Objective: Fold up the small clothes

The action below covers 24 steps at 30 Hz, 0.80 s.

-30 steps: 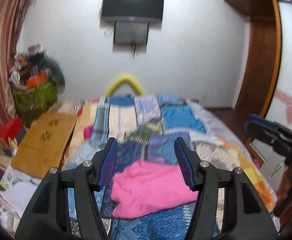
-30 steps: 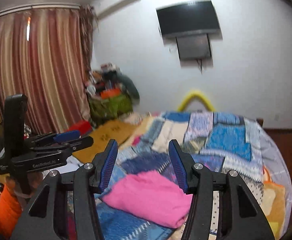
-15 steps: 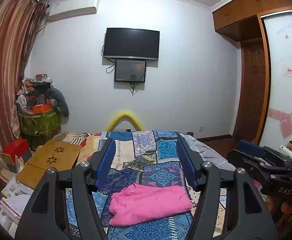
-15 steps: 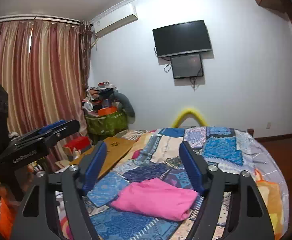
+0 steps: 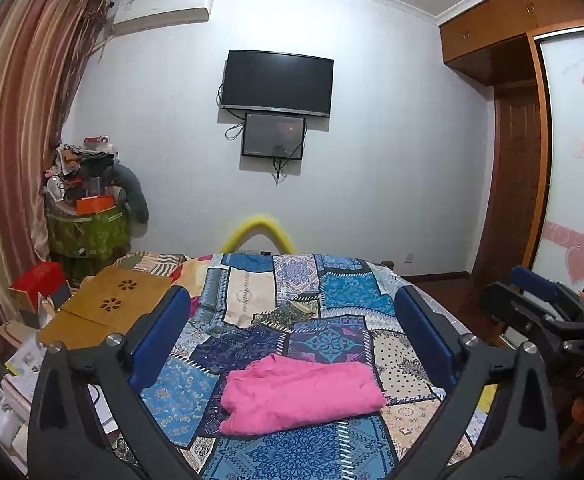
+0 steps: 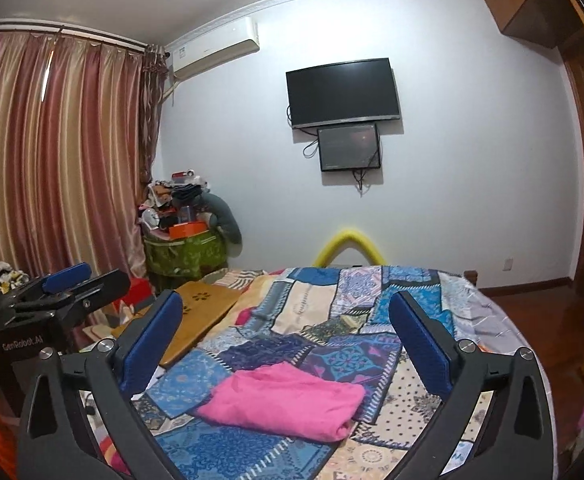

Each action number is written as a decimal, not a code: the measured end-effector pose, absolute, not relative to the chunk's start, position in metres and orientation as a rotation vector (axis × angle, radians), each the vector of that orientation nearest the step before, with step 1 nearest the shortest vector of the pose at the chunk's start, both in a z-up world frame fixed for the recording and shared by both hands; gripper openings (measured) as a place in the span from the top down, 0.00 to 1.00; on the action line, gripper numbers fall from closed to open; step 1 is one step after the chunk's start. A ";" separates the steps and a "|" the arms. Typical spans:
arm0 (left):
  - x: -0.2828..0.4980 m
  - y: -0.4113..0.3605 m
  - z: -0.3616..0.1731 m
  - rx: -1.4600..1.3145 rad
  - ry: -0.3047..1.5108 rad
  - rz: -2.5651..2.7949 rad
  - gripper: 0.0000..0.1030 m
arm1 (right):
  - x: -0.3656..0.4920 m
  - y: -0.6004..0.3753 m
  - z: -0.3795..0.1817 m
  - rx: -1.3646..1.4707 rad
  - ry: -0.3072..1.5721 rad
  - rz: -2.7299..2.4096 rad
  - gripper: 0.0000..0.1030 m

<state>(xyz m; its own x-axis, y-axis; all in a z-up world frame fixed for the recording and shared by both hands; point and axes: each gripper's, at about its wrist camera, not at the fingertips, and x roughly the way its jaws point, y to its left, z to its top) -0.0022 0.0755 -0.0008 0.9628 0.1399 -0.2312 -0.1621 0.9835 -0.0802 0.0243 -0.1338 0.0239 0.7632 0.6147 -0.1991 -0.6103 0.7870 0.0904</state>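
Lying folded into a compact pink bundle, the garment (image 5: 300, 394) rests on the quilt (image 5: 332, 292), apart from both grippers. The left gripper (image 5: 292, 336) and right gripper (image 6: 285, 330) are opening wide, nothing between the jaws. Folding of this piece appears complete; no further clothes are visible.

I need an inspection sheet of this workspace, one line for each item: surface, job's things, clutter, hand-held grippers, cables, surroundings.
Surface: bed with patchwork bedspread, mostly bare.
Job's things: one pink garment, folded, lying flat on the bedspread; no other clothes seen on it.
Clutter: wooden board at the bed's left edge; red box; piled green basket in the corner.
Grippers: left hand-held gripper and right hand-held gripper both opening, nothing between the fingers, clear of the garment.
Cables: loose wires hang below the wall screens.
Surroundings: striped curtains, air conditioner, wooden wardrobe.
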 end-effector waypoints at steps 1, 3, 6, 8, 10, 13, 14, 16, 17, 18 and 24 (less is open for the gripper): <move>-0.002 0.076 -0.002 -0.098 0.230 0.154 0.00 | 0.024 -0.133 0.025 0.015 0.223 0.663 0.01; -0.003 0.075 -0.003 -0.099 0.232 0.157 0.00 | 0.024 -0.133 0.023 0.010 0.223 0.657 0.01; -0.004 0.074 -0.004 -0.105 0.234 0.158 0.00 | 0.022 -0.132 0.023 0.001 0.221 0.649 0.01; -0.005 0.075 -0.004 -0.103 0.236 0.160 0.00 | 0.022 -0.131 0.022 -0.004 0.221 0.645 0.01; -0.005 0.075 -0.005 -0.099 0.238 0.161 0.00 | 0.022 -0.130 0.023 -0.005 0.223 0.644 0.01; -0.003 0.074 -0.005 -0.100 0.238 0.162 0.00 | 0.022 -0.128 0.022 -0.009 0.226 0.644 0.01; -0.003 0.074 -0.005 -0.100 0.239 0.162 0.00 | 0.021 -0.128 0.022 -0.011 0.228 0.643 0.01; -0.004 0.076 -0.006 -0.101 0.239 0.162 0.00 | 0.022 -0.127 0.021 -0.014 0.232 0.643 0.01; -0.004 0.076 -0.006 -0.101 0.239 0.161 0.00 | 0.022 -0.127 0.021 -0.015 0.234 0.643 0.01; -0.004 0.076 -0.007 -0.102 0.240 0.161 0.00 | 0.022 -0.127 0.020 -0.015 0.236 0.643 0.01; -0.002 0.074 -0.012 -0.097 0.248 0.161 0.00 | 0.025 -0.126 0.019 -0.015 0.250 0.638 0.01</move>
